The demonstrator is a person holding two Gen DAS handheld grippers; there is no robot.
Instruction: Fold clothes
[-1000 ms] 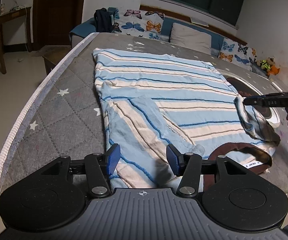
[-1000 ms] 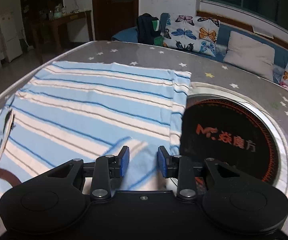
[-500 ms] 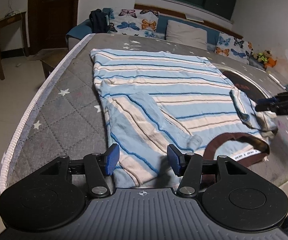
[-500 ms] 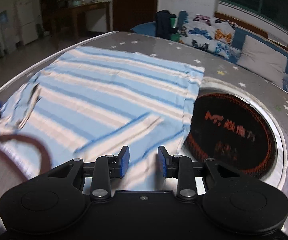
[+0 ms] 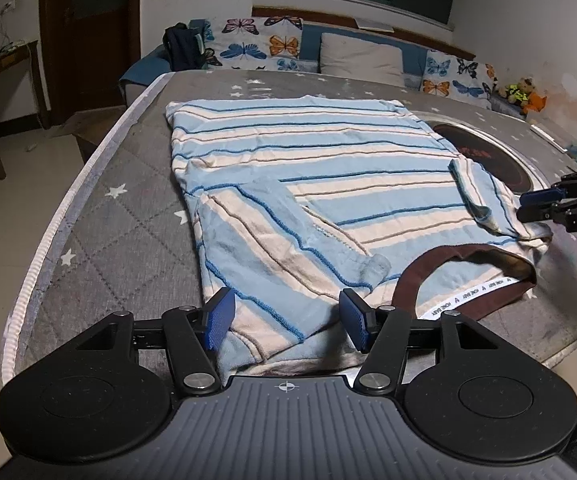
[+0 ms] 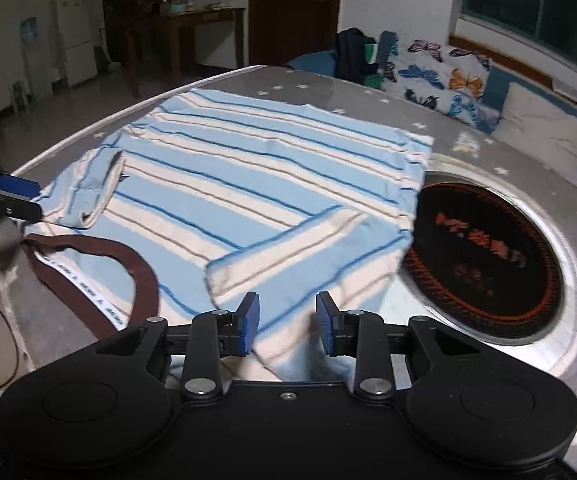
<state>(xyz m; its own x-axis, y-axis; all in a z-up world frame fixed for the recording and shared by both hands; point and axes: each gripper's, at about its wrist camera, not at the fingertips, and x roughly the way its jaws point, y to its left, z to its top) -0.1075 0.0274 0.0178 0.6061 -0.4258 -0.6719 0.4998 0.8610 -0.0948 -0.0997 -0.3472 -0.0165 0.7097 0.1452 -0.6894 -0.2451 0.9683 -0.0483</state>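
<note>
striped shirt flat on the table, both sleeves folded in, both grippers at the near collar end.

left gripper (image 5: 286, 320) jaws open over the near left shoulder of the shirt (image 5: 308, 168), holding nothing; right gripper (image 6: 287, 322) jaws open over the near right shoulder beside the brown collar (image 6: 128, 264). i'd pinch both shoulders level, lift together, carry them evenly to the far hem, clear of the round burner (image 6: 484, 256).

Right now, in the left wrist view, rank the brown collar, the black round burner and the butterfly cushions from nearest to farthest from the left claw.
1. Brown collar, just right of the left claw.
2. Black round burner, mid-table, far right.
3. Butterfly cushions, behind the table along the back wall.
</note>
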